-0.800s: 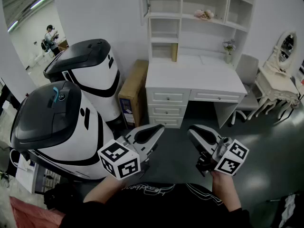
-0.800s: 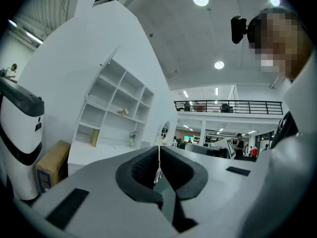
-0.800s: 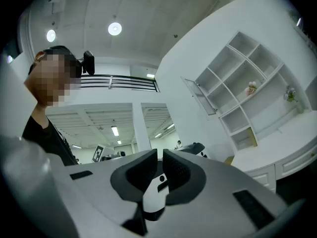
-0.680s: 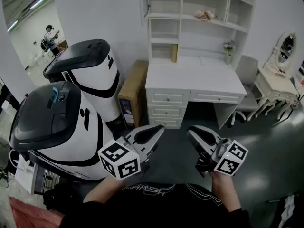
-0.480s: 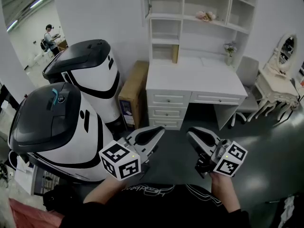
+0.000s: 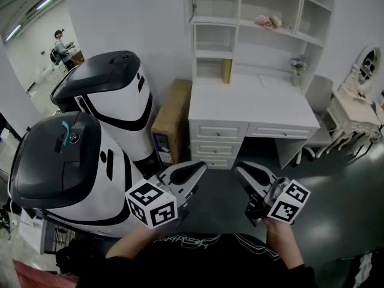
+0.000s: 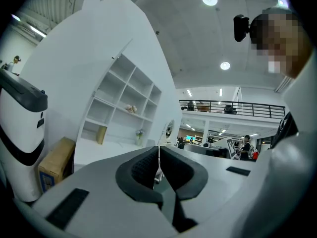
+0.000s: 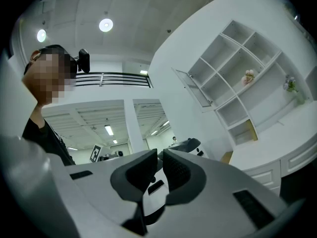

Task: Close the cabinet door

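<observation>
Both grippers are held low and close in front of the person, pointed forward at the furniture. The left gripper [image 7: 158,151] is seen with its ribbed black pads pressed together, and nothing is caught between them. The right gripper [image 8: 159,155] is drawn closed as well: only a sliver of a gap is left between its curved grey tips, and nothing is gripped. A white marker cube [image 6: 151,204] with black squares is carried at the back of the left one.

The cabinet door [image 8: 195,89] is found well ahead of and above both grippers, at the upper left corner of the white shelf unit [image 6: 258,17]. It is a thin, framed, glassy pane, swung outward from its compartment and left standing open. It is touched by neither gripper.

Below the shelves, straight ahead of the grippers, a smooth white worktop [image 6: 252,110] is carried on drawers with small round knobs. A soft pink object [image 6: 268,21] is set on a shelf above it.

To the left of the left gripper, two bulbous, glossy white machines [image 6: 66,161] with black tops are parked. Between them and the worktop a brown cardboard box [image 6: 171,122] is stood on end. Under the grippers a dark, polished floor [image 6: 336,209] is spread, with light reflected in it.
</observation>
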